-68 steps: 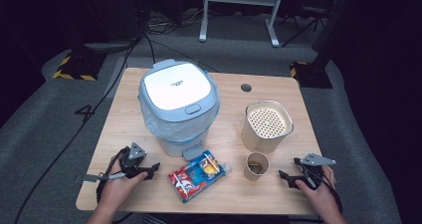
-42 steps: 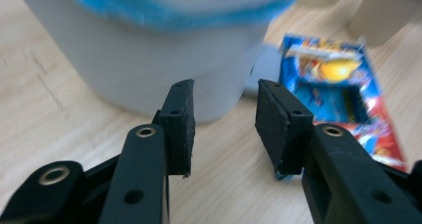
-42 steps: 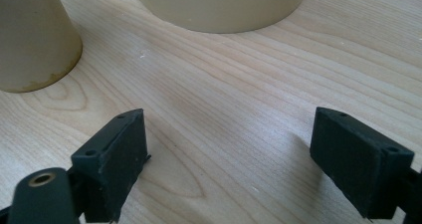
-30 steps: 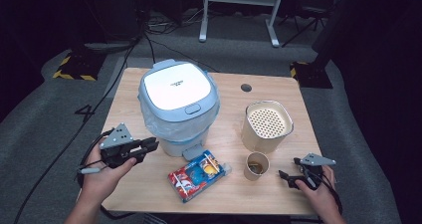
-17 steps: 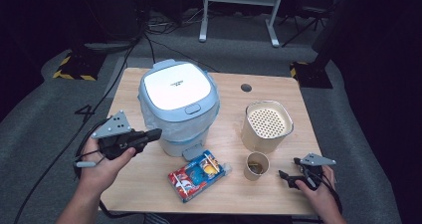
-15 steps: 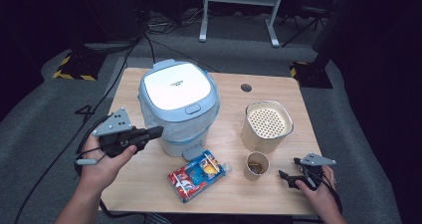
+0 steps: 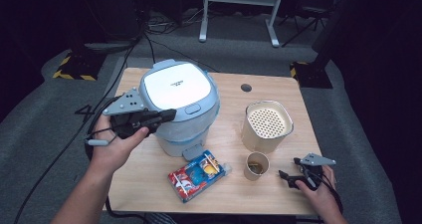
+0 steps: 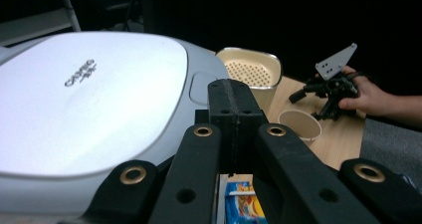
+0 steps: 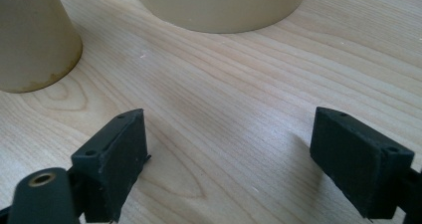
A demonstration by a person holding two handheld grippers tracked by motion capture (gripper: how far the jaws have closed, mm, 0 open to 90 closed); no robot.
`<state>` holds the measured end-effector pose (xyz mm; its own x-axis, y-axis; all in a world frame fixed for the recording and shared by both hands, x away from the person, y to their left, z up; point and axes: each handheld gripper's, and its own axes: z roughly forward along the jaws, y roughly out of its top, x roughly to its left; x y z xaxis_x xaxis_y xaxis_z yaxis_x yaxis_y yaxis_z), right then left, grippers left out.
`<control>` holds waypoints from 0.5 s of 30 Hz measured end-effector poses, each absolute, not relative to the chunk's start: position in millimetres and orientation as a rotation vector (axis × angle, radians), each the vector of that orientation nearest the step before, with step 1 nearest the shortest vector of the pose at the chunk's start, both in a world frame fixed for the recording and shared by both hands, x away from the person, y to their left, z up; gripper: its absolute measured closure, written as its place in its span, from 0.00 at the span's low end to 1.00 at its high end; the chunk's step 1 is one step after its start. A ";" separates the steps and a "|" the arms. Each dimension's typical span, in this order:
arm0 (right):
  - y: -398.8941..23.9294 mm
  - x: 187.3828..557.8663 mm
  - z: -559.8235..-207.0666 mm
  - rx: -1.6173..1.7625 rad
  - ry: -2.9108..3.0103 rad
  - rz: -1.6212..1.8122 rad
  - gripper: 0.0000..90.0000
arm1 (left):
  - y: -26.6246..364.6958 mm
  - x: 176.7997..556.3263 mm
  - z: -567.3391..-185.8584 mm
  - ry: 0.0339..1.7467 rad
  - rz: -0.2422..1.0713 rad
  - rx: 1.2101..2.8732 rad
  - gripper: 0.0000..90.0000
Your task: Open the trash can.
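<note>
The white-lidded appliance (image 7: 180, 109) stands at the left-centre of the table (image 7: 278, 87), and its lid release button (image 7: 192, 108) faces the person. The left gripper (image 7: 166, 115) hangs just over the lid's near left edge, its 2 jaws pressed together with nothing between them. The step in hand looks like pressing that button to open the lid. Keeping the jaws shut gives 1 firm tip; it should come straight down on the button's middle. The right gripper (image 7: 284, 176) rests on the table near the paper cup (image 7: 257, 165), jaws spread and empty, clear of the lid's likely swing.
</note>
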<state>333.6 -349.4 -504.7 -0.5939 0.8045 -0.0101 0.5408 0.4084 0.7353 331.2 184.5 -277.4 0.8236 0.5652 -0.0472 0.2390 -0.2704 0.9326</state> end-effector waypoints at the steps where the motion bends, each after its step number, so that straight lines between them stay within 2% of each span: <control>1: -349.4 333.6 -504.7 1.158 2.307 1.004 0.17 | 184.5 331.2 -277.4 0.609 0.354 1.856 1.00; 15: -349.4 333.5 -504.7 1.158 2.307 1.005 0.17 | 158.2 351.7 -281.4 0.657 0.370 1.820 1.00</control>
